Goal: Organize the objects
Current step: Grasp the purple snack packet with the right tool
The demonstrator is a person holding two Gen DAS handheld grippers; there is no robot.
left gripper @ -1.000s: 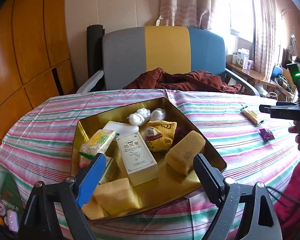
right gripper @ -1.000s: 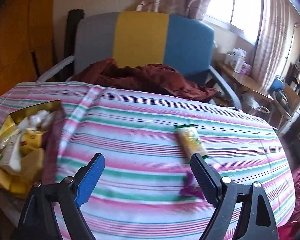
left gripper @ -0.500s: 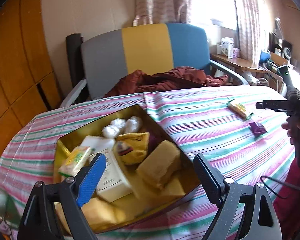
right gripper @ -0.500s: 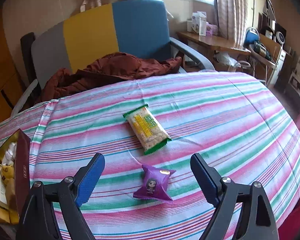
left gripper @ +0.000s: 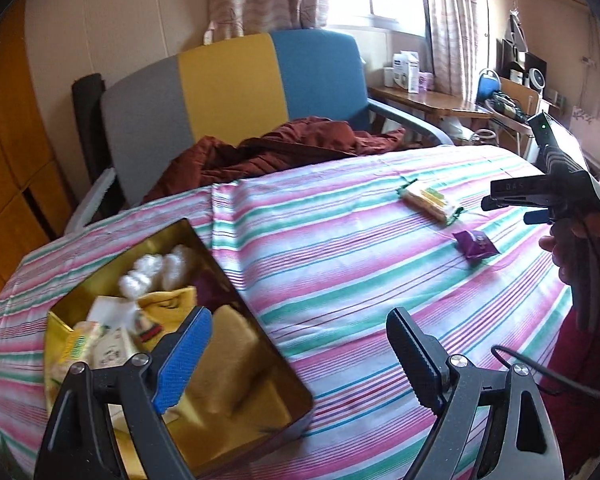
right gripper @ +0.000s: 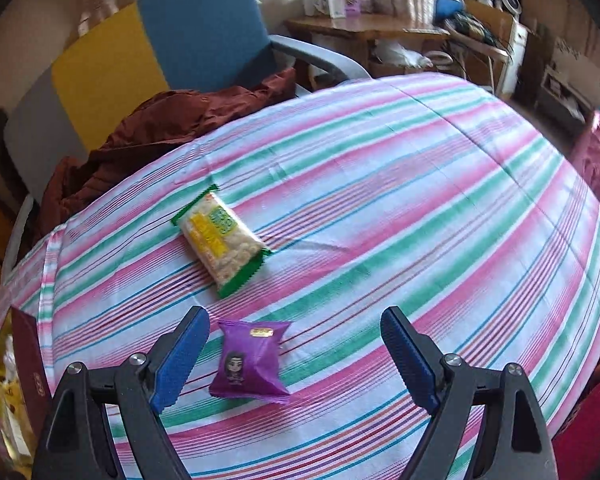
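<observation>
A purple snack packet (right gripper: 250, 362) lies on the striped tablecloth between my right gripper's (right gripper: 294, 354) open fingers, nearer the left one; it also shows in the left wrist view (left gripper: 476, 243). A green-edged rice cracker packet (right gripper: 220, 238) lies just beyond it, and shows in the left wrist view too (left gripper: 430, 200). A gold tin (left gripper: 284, 376) holding several items, among them sponges, a white box and cotton balls, sits at the table's left. My left gripper (left gripper: 298, 354) is open and empty over the tin's right edge. The right gripper shows at the right of the left wrist view (left gripper: 540, 196).
A grey, yellow and blue armchair (left gripper: 228, 92) with a dark red garment (left gripper: 284, 152) on it stands behind the table. A cluttered wooden side table (right gripper: 364, 28) stands at the far right. The tin's edge (right gripper: 26, 376) shows at the far left of the right wrist view.
My right gripper has swung right and down over the purple packet, which now lies between its fingers. My left gripper has turned right, off the tin's middle toward its right edge.
</observation>
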